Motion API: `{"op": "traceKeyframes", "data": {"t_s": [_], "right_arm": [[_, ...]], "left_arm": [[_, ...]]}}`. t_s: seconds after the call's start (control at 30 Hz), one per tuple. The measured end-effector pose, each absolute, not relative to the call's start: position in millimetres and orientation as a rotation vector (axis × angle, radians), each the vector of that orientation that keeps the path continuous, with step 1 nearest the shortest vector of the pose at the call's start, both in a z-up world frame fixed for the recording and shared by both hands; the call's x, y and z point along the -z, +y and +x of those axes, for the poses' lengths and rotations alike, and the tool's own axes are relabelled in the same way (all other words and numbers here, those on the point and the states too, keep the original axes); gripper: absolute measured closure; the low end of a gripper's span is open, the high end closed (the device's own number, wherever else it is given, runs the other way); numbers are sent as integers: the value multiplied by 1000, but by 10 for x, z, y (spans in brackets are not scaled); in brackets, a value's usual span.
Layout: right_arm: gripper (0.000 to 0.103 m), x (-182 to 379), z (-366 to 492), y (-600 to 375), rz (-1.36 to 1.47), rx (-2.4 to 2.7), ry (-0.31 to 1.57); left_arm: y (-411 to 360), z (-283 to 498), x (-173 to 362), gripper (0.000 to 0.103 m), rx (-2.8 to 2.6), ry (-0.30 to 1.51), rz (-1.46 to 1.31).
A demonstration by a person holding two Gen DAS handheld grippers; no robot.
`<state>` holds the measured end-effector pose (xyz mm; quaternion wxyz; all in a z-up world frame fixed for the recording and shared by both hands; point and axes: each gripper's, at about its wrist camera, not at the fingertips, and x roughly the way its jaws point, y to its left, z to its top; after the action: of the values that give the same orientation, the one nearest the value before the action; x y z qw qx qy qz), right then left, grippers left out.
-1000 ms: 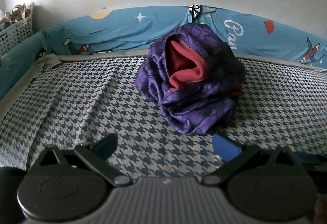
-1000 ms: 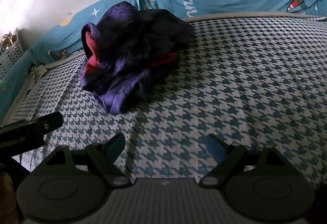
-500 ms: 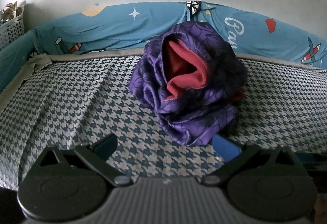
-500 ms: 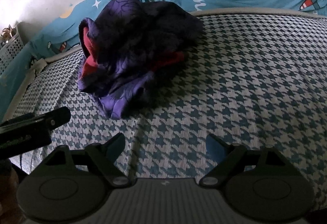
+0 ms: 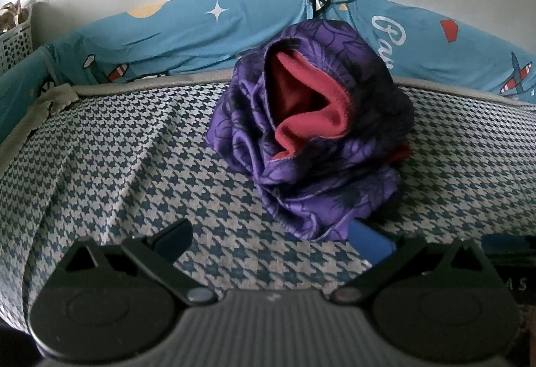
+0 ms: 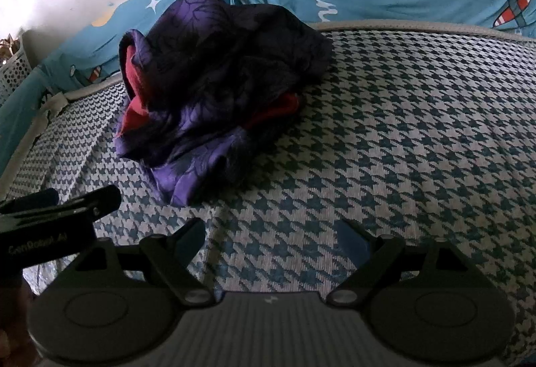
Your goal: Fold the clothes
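Observation:
A crumpled purple patterned garment with a red lining lies in a heap on the houndstooth bed cover. In the right wrist view the same garment sits up and to the left. My left gripper is open, its right blue pad just short of the garment's near hem, nothing between the fingers. My right gripper is open over bare cover, to the right of the heap. The left gripper's body shows at the left edge of the right wrist view.
A blue padded bumper with stars and planes runs along the far side of the bed against a white wall. A white perforated basket stands at the far left. Bare houndstooth cover stretches to the right of the heap.
Both grippers have come closer to the garment, which now looks larger and lower in the left wrist view. The left gripper reaches further into the right wrist view. Both stay open.

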<state>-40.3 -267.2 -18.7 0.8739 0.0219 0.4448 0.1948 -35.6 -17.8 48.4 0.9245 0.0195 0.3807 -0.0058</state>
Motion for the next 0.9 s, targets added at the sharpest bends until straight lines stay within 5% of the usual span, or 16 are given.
{"op": "traceKeyframes", "data": {"t_s": [0.9], "right_arm": [[24, 43, 118, -2587, 112, -472, 866]], "left_arm": [[87, 214, -835, 0, 0, 683, 44]]}}
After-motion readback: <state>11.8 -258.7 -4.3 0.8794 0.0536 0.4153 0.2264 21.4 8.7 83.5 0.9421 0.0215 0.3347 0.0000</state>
